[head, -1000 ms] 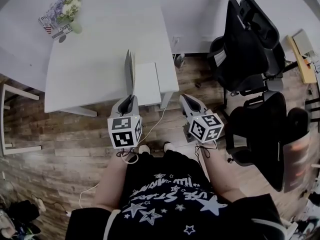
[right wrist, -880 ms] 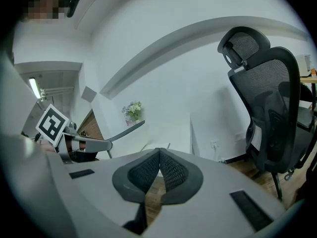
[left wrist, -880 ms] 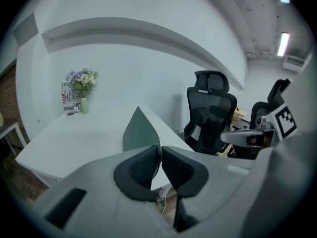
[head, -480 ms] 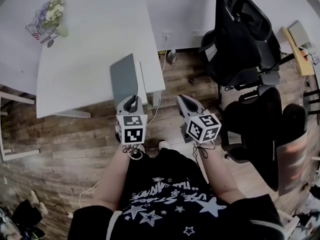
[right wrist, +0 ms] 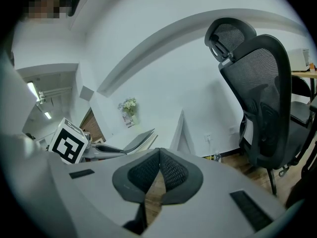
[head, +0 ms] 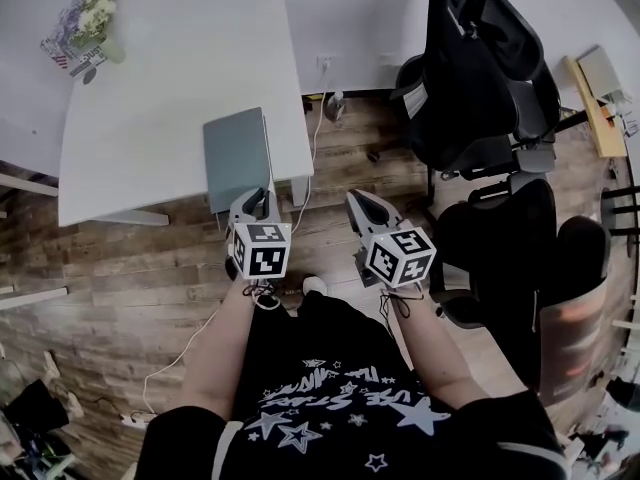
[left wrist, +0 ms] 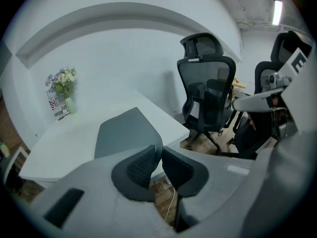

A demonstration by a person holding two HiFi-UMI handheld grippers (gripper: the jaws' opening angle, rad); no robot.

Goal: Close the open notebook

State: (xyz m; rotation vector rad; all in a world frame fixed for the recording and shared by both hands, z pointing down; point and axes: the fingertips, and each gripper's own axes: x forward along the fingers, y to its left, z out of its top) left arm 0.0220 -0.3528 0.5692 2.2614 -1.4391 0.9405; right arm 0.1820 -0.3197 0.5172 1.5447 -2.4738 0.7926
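Observation:
A grey notebook (head: 237,158) lies shut and flat on the white table (head: 150,108), near the table's front right corner. From the left gripper view its cover (left wrist: 126,132) fills the space just beyond my jaws. My left gripper (head: 256,201) is shut, its tips at the notebook's near edge, and nothing shows between the pads (left wrist: 141,165). My right gripper (head: 354,199) is shut and empty, held over the floor to the right of the table. The right gripper view shows the notebook (right wrist: 139,140) side-on, with the left gripper (right wrist: 96,148) in front of it.
A vase of flowers (head: 85,23) stands at the table's far left corner. Black office chairs (head: 480,78) crowd the right side. A white cable (head: 190,338) runs over the wooden floor from under the table. The person's legs and shoes (head: 312,286) are below the grippers.
The notebook's cover, upright a second ago, has swung down and now lies flat and closed. Both grippers have drifted a little toward the person, the left one sinking lower.

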